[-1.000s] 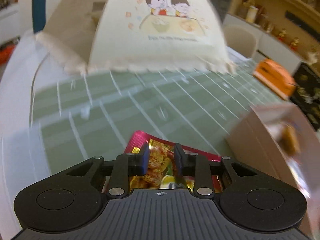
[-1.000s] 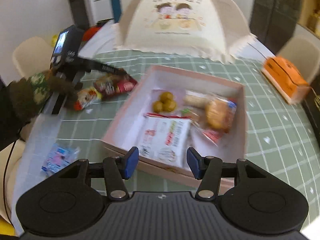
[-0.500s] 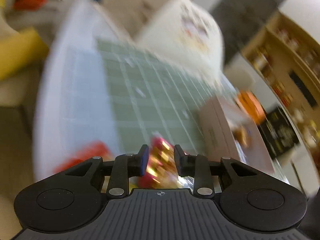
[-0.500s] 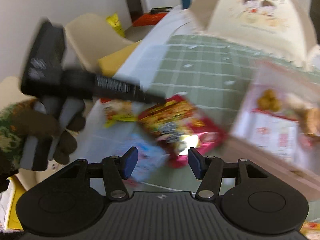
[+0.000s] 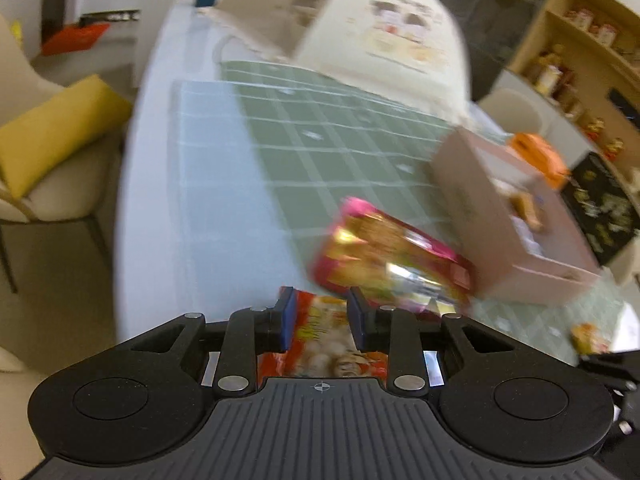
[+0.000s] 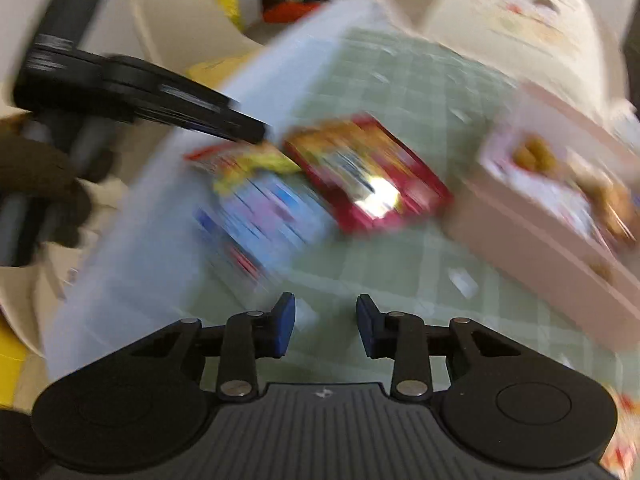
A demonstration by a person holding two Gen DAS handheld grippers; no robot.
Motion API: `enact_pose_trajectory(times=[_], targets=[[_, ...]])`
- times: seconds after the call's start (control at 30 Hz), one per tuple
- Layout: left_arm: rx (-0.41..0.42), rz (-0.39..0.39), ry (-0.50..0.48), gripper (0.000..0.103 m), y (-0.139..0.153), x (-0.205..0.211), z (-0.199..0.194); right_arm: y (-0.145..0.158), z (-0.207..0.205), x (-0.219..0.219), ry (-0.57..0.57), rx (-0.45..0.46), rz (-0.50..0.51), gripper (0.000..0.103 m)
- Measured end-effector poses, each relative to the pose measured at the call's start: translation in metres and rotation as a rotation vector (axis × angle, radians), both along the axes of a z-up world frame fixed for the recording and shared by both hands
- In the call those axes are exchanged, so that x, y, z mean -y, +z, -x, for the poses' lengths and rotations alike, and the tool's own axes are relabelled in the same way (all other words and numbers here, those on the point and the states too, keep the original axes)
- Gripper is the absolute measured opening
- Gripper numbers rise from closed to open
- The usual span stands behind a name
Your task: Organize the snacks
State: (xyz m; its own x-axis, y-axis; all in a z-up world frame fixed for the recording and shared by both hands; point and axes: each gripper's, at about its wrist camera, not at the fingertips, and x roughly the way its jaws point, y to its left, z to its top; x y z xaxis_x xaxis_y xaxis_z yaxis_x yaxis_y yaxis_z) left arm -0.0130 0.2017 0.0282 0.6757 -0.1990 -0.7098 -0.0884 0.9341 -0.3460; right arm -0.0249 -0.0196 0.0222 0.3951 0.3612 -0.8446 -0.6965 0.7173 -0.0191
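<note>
Left gripper (image 5: 321, 322) pinches an orange snack packet (image 5: 320, 344); right gripper (image 6: 325, 330) jaws are closing over the green checked tablecloth (image 6: 400, 80), nothing between them.

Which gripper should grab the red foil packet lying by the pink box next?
Right. The right gripper has nothing between its closing jaws and points toward the red foil packet, which lies loose beside the pink box. The left gripper is already occupied, clamped on an orange snack packet.

Green white-checked tablecloth (image 5: 320, 152), pink box (image 5: 500, 216), red-gold snack packet (image 5: 384, 252)
</note>
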Motion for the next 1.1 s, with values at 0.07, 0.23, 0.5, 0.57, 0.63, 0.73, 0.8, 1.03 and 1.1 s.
enact_pose_trajectory(times=[0.07, 0.23, 0.5, 0.57, 0.63, 0.73, 0.8, 1.03, 1.1], targets=[[-0.012, 0.041, -0.041, 0.032, -0.001, 0.018, 0.008, 0.003, 0.003, 0.023, -0.042, 0.011, -0.012, 0.033], [-0.007, 0.109, -0.044, 0.032, 0.006, 0.041, 0.027, 0.018, -0.001, 0.056, -0.125, -0.021, -0.134, 0.055], [-0.032, 0.074, 0.106, 0.032, 0.031, 0.017, 0.046, 0.014, 0.027, -0.001, 0.102, -0.032, -0.137, 0.062], [-0.043, 0.079, 0.099, 0.032, 0.03, 0.017, 0.05, 0.004, 0.032, -0.019, 0.131, -0.011, -0.091, 0.068], [-0.048, 0.064, 0.092, 0.032, 0.028, 0.019, 0.053, -0.001, 0.038, -0.028, 0.153, 0.05, -0.056, 0.069], [-0.067, 0.053, 0.095, 0.032, 0.025, 0.021, 0.056, 0.003, 0.041, -0.013, 0.156, 0.06, -0.041, 0.053], [-0.09, 0.041, 0.122, 0.032, 0.023, 0.025, 0.059, 0.007, 0.04, 0.008, 0.119, 0.067, -0.031, 0.051], [-0.126, 0.078, 0.195, 0.035, 0.0, 0.029, 0.044, 0.022, 0.041, 0.079, -0.04, 0.129, -0.047, 0.055], [-0.105, 0.041, 0.133, 0.038, 0.0, 0.039, 0.032, 0.03, 0.04, 0.095, -0.102, 0.145, -0.08, 0.058]])
